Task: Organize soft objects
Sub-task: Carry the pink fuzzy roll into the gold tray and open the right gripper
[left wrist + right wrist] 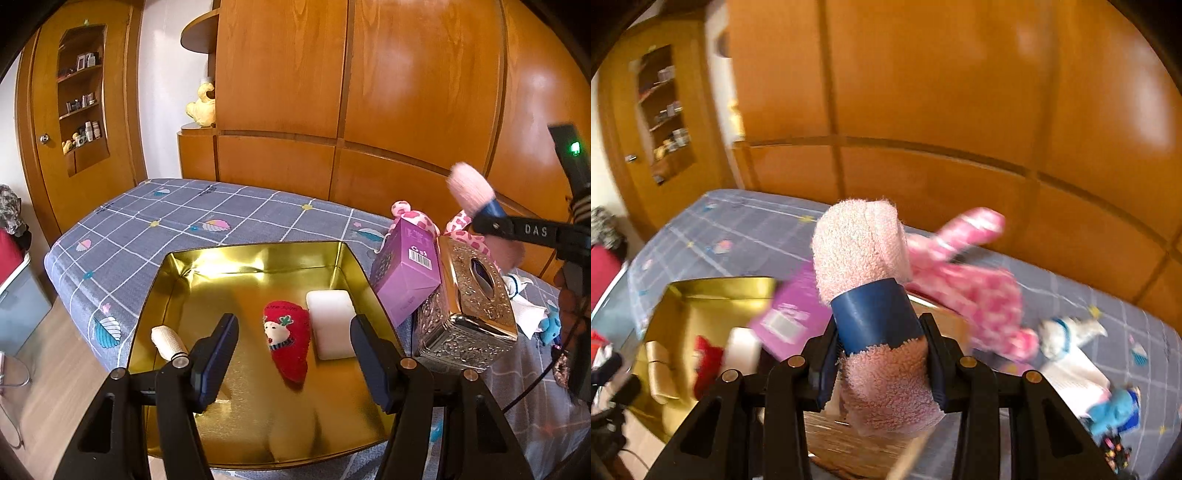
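Note:
A gold tin tray [184, 280] lies on the bed and holds a red reindeer pouch [288, 343], a white sponge block [332, 328] and a small cream roll [168, 341]. My left gripper [291, 354] is open and empty above the tray's near half. My right gripper [882, 365] is shut on a rolled pink fluffy towel with a blue band [864, 273], held up above the bed; it also shows at the right of the left wrist view [471, 194]. A pink spotted plush [975, 291] lies on the bed behind it.
A purple box [406, 280] and an ornate metal tissue box [469, 310] stand right of the tray. A white plush [1067, 332], a blue toy [1115, 410] and a white cloth [1075, 380] lie at right. A wooden wardrobe [332, 92] backs the bed.

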Motion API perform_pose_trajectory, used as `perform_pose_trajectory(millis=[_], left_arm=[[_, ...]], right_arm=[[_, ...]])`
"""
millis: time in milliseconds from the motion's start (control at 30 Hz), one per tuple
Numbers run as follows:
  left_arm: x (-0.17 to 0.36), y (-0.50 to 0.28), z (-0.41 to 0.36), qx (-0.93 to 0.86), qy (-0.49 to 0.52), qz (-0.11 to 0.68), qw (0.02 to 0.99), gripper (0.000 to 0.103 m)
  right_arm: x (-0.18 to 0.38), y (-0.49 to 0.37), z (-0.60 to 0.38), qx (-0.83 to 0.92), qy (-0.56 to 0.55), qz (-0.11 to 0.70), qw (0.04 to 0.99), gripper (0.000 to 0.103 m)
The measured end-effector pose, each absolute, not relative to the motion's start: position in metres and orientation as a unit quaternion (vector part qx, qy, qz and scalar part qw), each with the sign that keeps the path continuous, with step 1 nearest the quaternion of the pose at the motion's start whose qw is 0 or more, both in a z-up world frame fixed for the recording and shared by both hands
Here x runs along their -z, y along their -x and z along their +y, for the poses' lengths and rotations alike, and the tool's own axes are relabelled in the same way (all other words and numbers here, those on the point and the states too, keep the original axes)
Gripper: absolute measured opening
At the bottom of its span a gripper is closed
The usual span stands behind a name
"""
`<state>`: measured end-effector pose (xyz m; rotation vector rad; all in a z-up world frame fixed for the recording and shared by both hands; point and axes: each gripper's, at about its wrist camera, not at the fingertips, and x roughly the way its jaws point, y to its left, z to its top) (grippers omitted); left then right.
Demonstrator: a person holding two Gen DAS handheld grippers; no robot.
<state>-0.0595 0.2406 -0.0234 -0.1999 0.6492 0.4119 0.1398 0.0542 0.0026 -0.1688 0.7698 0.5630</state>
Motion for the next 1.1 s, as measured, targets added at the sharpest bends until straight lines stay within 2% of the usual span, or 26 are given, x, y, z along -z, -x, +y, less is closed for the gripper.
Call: perform_pose_trajectory(millis=[333, 633, 867, 1100], left_arm=[[0.019, 0.066, 0.268, -0.237, 0.117, 0.302, 0.916, 0.064], [0.015, 0.076, 0.303, -0.284, 0.142, 0.291, 0.902, 0.066], [0.021, 0.072, 0.303, -0.281, 0.142, 0.301, 0.9, 0.066], [0.02, 0.072, 0.297, -0.28, 0.134, 0.298, 0.902, 0.07]], right_arm=[[-0.001, -0.087, 0.154, -0.41, 0.136, 0.357, 0.828, 0.04], [0.055, -0.073, 0.241, -0.432, 0.184, 0.422, 0.776, 0.042], [0.086, -0.077, 0.253, -0.403, 0.187, 0.447, 0.777, 0.046], [0.071, -0.073, 0.229, -0.392, 0.182, 0.424, 0.796, 0.049]])
